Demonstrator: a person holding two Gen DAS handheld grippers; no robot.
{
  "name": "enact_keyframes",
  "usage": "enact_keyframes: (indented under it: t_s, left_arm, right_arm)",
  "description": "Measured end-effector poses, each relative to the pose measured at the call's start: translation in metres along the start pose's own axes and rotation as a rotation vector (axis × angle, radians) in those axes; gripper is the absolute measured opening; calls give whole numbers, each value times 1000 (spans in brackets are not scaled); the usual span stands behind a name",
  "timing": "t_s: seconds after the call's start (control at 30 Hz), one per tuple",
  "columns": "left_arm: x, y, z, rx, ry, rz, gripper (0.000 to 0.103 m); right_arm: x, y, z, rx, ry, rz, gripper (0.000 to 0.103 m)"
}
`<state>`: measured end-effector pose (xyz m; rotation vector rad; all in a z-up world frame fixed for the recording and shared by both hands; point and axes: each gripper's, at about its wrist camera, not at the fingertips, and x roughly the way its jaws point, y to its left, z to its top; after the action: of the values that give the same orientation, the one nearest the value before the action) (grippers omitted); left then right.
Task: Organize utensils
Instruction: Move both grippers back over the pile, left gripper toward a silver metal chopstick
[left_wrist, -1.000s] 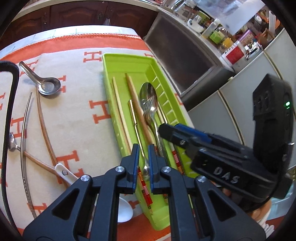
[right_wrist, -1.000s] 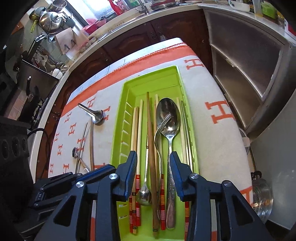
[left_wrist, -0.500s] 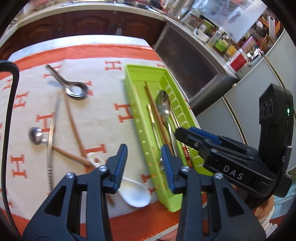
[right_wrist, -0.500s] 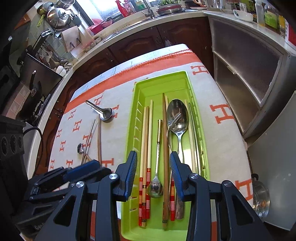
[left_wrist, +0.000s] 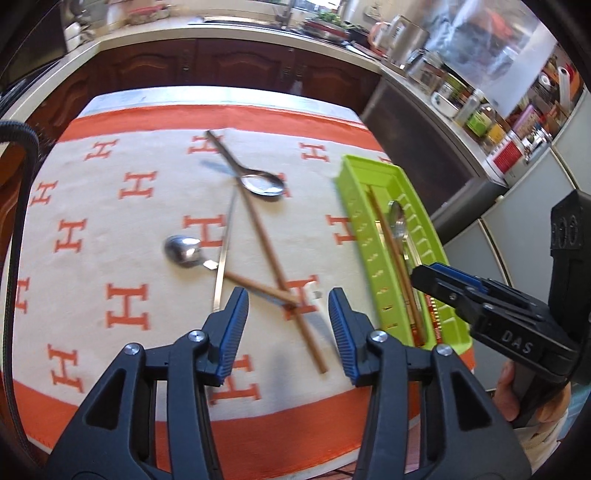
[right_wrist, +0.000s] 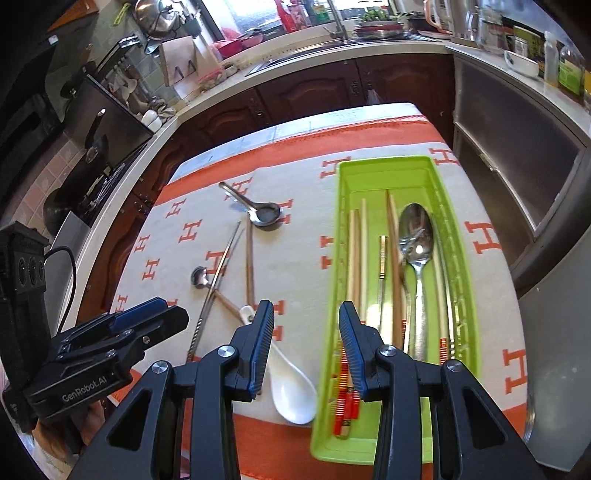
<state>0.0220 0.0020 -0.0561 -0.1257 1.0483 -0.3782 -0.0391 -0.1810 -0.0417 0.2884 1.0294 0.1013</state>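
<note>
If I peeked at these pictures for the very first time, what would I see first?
Probably the bright green tray on the right side of the orange-and-white cloth, full of chopsticks and a big shiny spoon. Left of it, loose spoons and sticks lie crisscrossed, with a white spoon nearest. Up close, the open right claw fills the bottom.

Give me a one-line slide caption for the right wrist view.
Open right gripper hovers over the green tray's near-left rim; white spoon and other utensils lie on the cloth.
</note>
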Motion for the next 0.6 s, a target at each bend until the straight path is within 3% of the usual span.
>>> enact_keyframes:
  t_s: [0.3,0.6]
  left_arm:
    - [21,46,-12,-87,47,31,42]
    - [55,51,-9,-68,53,90,42]
  right_arm:
    - [24,42,2,-62,37,54,37]
    - [80,52,20,-73,86,80,37]
